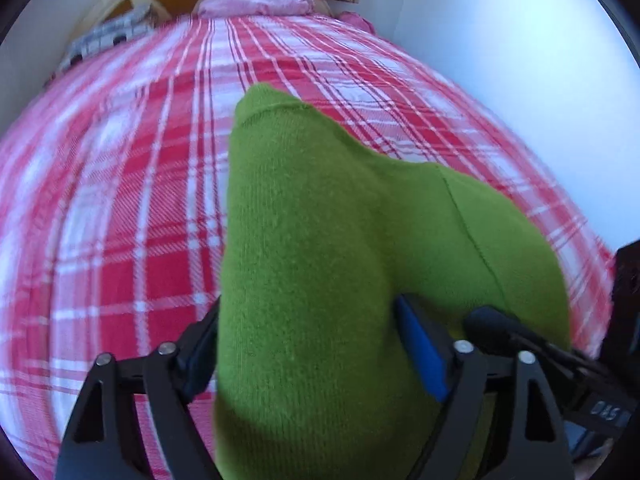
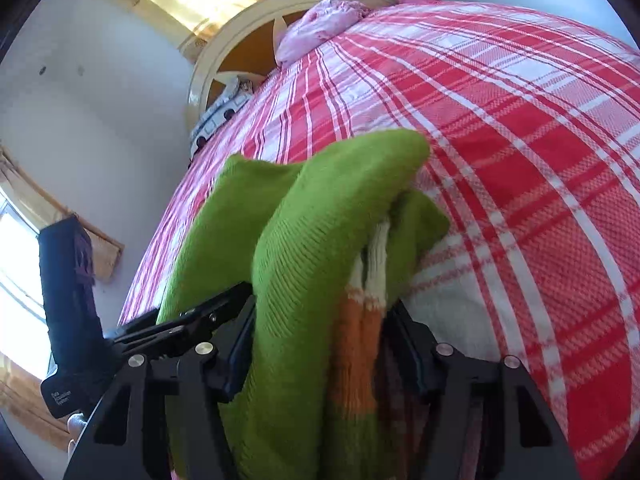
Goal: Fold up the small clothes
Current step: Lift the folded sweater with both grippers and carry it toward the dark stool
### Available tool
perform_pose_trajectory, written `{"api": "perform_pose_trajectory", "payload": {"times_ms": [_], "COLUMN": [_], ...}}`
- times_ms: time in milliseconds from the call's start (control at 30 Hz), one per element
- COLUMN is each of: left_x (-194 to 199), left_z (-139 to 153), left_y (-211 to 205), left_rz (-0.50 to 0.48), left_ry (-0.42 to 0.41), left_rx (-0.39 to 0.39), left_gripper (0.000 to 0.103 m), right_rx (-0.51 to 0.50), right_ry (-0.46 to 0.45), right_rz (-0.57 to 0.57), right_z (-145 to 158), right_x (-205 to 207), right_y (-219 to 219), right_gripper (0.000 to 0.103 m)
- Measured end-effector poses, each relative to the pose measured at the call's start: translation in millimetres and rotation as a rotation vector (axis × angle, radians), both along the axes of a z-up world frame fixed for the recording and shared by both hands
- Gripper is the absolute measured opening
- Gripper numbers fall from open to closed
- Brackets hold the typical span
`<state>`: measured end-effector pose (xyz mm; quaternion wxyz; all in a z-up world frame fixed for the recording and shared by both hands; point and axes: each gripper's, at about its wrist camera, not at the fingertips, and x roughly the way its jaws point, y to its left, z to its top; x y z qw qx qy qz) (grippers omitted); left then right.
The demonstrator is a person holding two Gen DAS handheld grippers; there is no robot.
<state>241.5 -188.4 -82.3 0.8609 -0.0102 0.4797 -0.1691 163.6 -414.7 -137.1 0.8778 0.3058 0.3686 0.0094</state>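
The green sock (image 1: 320, 240) hangs over the red checked bed (image 1: 120, 200), one end between the left gripper's (image 1: 308, 344) fingers and the bunched end between the right gripper's (image 2: 320, 344), probably spread for folding; whether either pair clamps it, I cannot tell.

A bed under a red-and-white plaid cover, in a white-walled room.

The plaid bedspread (image 1: 132, 184) fills most of both views, its checks running back toward a cream curved headboard (image 2: 224, 44) with an orange-brown panel inside. A crumpled pink cloth (image 1: 260, 0) lies at the far end of the bed just in front of the headboard, and a grey-and-white patterned fabric (image 2: 218, 118) sits at the bed's edge beside it. White walls (image 1: 500, 64) flank the bed. In the right wrist view a bright window with a pale wooden frame (image 2: 200, 0) shows above the headboard.
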Motion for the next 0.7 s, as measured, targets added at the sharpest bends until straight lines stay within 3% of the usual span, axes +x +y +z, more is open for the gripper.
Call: {"api": "perform_pose_trajectory", "payload": {"times_ms": [33,133,233,400,700], "left_x": [-6.9,-17.5,-36.2,-60.4,-109.8], "left_z": [0.7,6.1,20.4,42.0,67.1], "left_y": [-2.8,-11.4,-21.9,-28.6,-67.0], "left_rz": [-0.001,-0.01,-0.01,-0.044,-0.158], "left_ry": [-0.004,-0.049,-0.137,-0.192,-0.211], "left_rx": [-0.008,0.033,0.101,0.104,0.011], "left_gripper": [0.071,0.057,0.043,0.04,0.04], "right_rx": [-0.024,-0.097,-0.195,-0.34,-0.412], "right_ry": [-0.001,-0.001,-0.005,-0.039,-0.036], "right_rz": [0.004,0.037,0.027,0.037,-0.009], "right_z": [0.7,6.8,21.3,57.7,95.8], "right_x": [0.7,2.5,-3.2,-30.6,-107.5], "right_y": [3.4,16.0,31.0,53.4,34.4], "right_gripper": [0.062,0.039,0.034,0.033,0.033]}}
